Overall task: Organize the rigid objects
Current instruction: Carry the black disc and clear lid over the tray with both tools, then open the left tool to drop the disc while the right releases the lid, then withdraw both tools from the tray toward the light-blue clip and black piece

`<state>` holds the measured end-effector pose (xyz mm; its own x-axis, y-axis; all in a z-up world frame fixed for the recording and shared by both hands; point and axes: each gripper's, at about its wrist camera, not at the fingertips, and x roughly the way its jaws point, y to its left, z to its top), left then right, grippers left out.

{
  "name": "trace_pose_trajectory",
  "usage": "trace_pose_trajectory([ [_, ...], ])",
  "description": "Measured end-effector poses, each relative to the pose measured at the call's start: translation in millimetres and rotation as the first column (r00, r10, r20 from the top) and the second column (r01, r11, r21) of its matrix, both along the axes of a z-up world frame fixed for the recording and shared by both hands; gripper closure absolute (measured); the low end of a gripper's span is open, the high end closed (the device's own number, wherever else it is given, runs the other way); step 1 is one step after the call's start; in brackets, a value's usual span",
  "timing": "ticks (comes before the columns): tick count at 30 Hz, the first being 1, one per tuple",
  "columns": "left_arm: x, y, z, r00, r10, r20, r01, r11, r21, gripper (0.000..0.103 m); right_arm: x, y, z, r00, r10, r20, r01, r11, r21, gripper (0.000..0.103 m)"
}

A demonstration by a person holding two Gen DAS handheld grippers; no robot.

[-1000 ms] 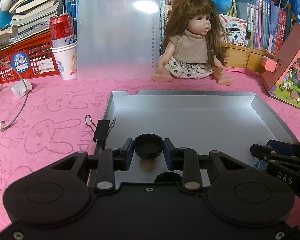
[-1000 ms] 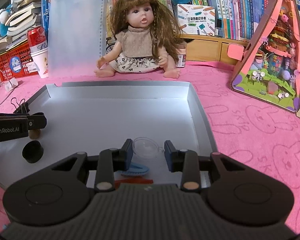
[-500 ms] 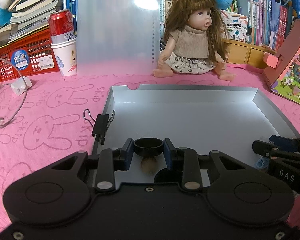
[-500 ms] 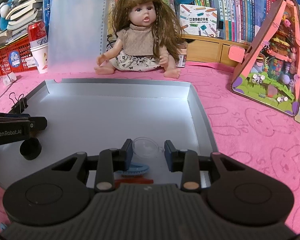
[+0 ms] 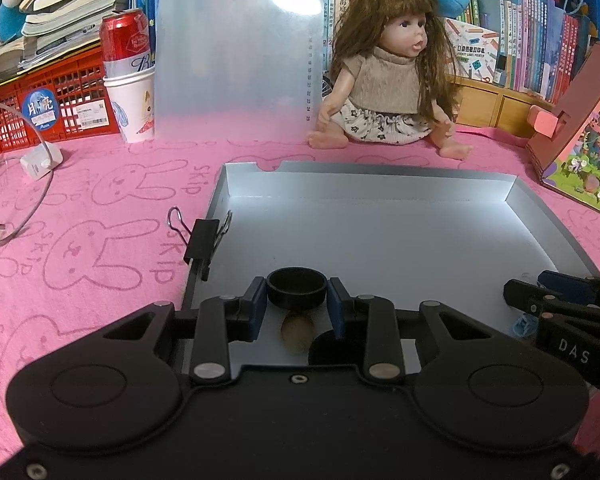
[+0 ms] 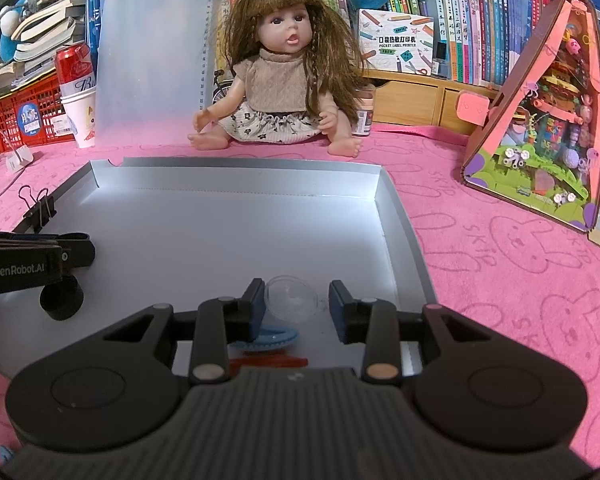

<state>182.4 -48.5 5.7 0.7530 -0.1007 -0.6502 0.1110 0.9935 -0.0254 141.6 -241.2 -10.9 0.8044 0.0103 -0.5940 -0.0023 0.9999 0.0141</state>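
- Between the left claw's (image 5: pixel 297 307) pads sits a black cap (image 5: pixel 297 286), gripped and held above the tray floor; a brown pebble-like piece (image 5: pixel 297 332) lies just below it.
- Between the right claw's (image 6: pixel 297 307) pads a clear dome lid (image 6: pixel 292 298) rests in the grey tray (image 6: pixel 404 216); the jaws have just been opening and the right pad now stands clear, so I judge it set down.
- Just under that claw lie a blue comb-like piece (image 6: pixel 274 336) and a red strip (image 6: pixel 272 361).
- Beyond the left claw, a binder clip (image 5: pixel 202 240) sits on the tray's edge, seemingly unsorted.
- Far off, the tray's back half is bare; the cap is left to place.
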Motion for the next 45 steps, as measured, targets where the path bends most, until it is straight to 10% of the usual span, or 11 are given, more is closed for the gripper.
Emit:
trace_pose_trajectory([
  [11,-15,0,13,1.0,-0.012,0.028,0.013,0.999,-0.031,0.052,-9,1,7,0.999,0.012,0.031,-0.012,1.0,0.011,0.037],
  [40,-126,9,38,0.986,-0.092,0.137,0.101,0.993,-0.059,0.05,-103,-1,28,0.976,0.15,0.158,-0.145,0.989,-0.044,0.016],
  [45,-147,14,36,0.98,-0.108,0.166,0.115,0.993,-0.035,0.036,-123,-5,25,0.973,0.164,0.159,-0.158,0.986,-0.047,0.016],
])
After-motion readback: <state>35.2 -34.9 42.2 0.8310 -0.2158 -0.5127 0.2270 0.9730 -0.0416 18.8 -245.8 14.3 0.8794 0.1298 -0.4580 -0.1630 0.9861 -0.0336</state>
